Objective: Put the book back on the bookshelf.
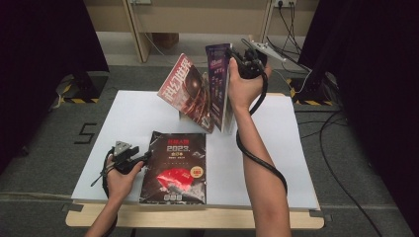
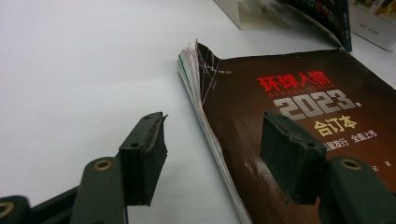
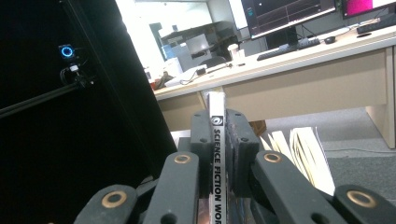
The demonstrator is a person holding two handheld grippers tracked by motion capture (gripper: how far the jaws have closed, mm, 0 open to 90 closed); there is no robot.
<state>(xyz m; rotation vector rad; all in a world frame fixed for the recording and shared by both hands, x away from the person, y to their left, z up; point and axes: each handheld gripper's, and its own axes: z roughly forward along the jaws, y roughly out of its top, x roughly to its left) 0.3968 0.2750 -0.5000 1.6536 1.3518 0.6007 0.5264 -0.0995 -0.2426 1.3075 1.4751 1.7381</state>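
Observation:
A black magazine (image 1: 173,168) (image 2: 289,93) marked 2023 lies flat at the front of the white table top (image 1: 133,113). My left gripper (image 1: 132,160) (image 2: 217,154) is open and low at its left edge. One pad hangs over the bare table and the other over the cover, neither pressing. My right gripper (image 1: 247,61) (image 3: 217,121) is raised at the back, shut on the spine of an upright purple-covered magazine (image 1: 217,84) (image 3: 216,140). The spine reads Science Fiction World.
A red-covered magazine (image 1: 185,91) leans to the left beside the held one, its lower end at a small pale stand (image 2: 243,16) mid-table. Dark curtains flank the table. Cables (image 1: 306,84) run over the floor at the back right.

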